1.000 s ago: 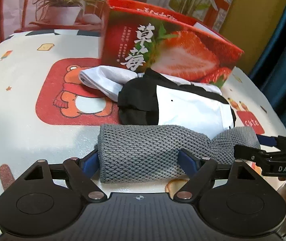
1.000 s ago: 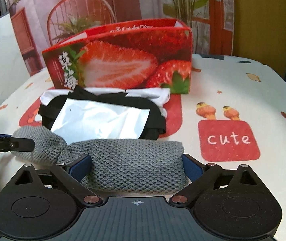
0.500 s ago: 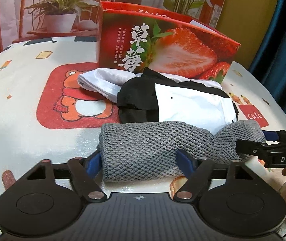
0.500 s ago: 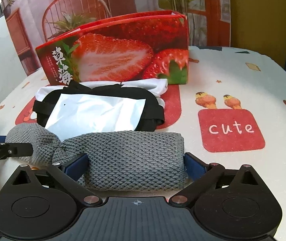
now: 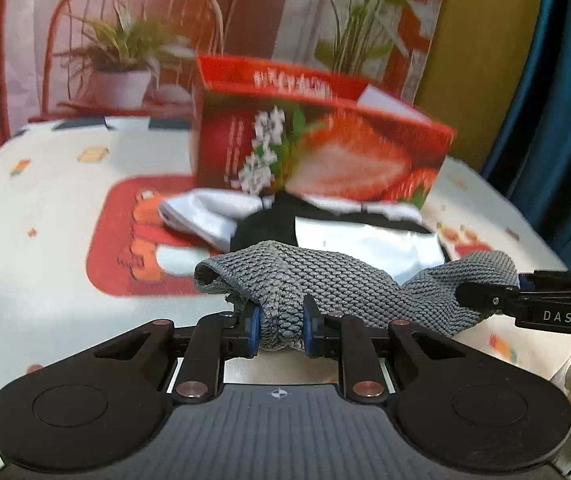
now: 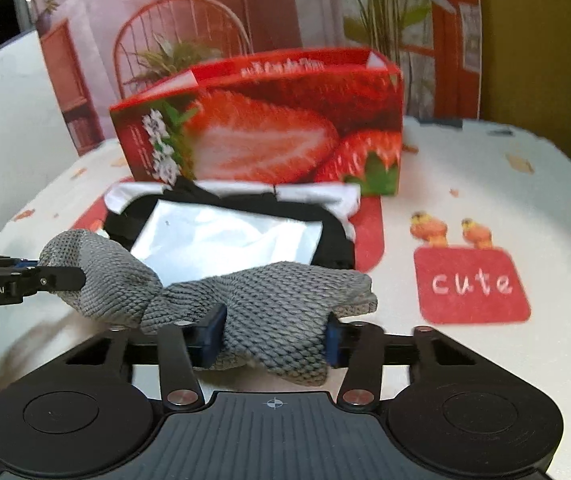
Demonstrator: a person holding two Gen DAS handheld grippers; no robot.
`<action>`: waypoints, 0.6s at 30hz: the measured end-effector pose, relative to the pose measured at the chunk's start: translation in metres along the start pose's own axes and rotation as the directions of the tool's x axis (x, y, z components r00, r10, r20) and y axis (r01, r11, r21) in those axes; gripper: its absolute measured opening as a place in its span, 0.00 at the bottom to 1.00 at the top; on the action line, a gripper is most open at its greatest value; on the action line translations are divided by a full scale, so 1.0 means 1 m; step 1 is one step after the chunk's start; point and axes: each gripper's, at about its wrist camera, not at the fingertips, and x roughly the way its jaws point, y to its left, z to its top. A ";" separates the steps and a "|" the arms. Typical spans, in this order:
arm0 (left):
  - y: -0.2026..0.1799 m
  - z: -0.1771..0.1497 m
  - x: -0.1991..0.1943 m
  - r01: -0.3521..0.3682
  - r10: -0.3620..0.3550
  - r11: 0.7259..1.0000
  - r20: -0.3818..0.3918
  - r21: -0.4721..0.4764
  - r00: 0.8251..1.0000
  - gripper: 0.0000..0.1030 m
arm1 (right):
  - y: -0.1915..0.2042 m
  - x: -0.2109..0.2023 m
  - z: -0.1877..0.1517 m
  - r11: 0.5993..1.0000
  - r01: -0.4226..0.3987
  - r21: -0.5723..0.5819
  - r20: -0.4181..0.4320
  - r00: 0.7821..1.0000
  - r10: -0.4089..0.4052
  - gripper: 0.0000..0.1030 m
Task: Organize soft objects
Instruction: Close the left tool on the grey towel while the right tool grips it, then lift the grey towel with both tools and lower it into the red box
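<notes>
The left gripper (image 5: 280,329) is clamped on one end of the grey knitted cloth (image 5: 337,284), and the right gripper (image 6: 273,338) pinches the other end, so the cloth hangs between them just above the desk (image 5: 45,200). Beyond both grippers lie a black-and-white garment (image 6: 225,232) and a strawberry-printed box (image 6: 269,136).

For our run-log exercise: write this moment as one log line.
left claw: shut on grey knitted cloth | right claw: shut on same cloth, other end | cloth: bunched, lifted | strawberry box: behind, open top
</notes>
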 end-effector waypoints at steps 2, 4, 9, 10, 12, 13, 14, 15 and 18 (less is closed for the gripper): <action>-0.002 0.005 -0.007 0.000 0.001 1.000 0.033 -0.006 0.999 0.20 | -0.001 -0.005 0.006 1.000 -0.020 0.006 0.025 0.999 0.020 0.32; -0.003 0.012 -0.015 -0.008 0.008 1.000 0.070 0.002 0.998 0.20 | 0.001 -0.011 0.014 0.999 -0.039 -0.004 0.052 0.998 0.039 0.29; -0.010 0.039 -0.035 -0.037 0.028 0.998 0.180 0.046 0.983 0.20 | 0.010 -0.021 0.042 0.996 -0.063 -0.061 0.120 0.990 0.070 0.25; -0.012 0.045 -0.037 -0.039 0.029 0.998 0.196 0.049 0.980 0.20 | 0.011 -0.023 0.049 0.995 -0.066 -0.073 0.135 0.988 0.075 0.25; -0.014 0.061 -0.041 -0.041 0.028 0.998 0.225 0.051 0.974 0.20 | 0.013 -0.024 0.067 0.993 -0.070 -0.093 0.162 0.983 0.085 0.25; -0.015 0.069 -0.041 -0.040 0.027 0.998 0.236 0.052 0.971 0.20 | 0.013 -0.024 0.077 0.992 -0.072 -0.100 0.177 0.980 0.089 0.24; -0.016 0.079 -0.041 -0.038 0.023 0.998 0.243 0.054 0.970 0.20 | 0.013 -0.025 0.088 0.992 -0.071 -0.107 0.193 0.977 0.091 0.24; -0.018 0.086 -0.040 -0.036 0.021 0.998 0.249 0.055 0.968 0.20 | 0.013 -0.025 0.097 0.991 -0.070 -0.110 0.205 0.974 0.092 0.24; -0.021 0.110 -0.037 -0.029 0.012 0.998 0.266 0.062 0.964 0.20 | 0.012 -0.026 0.125 0.991 -0.073 -0.117 0.238 0.966 0.099 0.24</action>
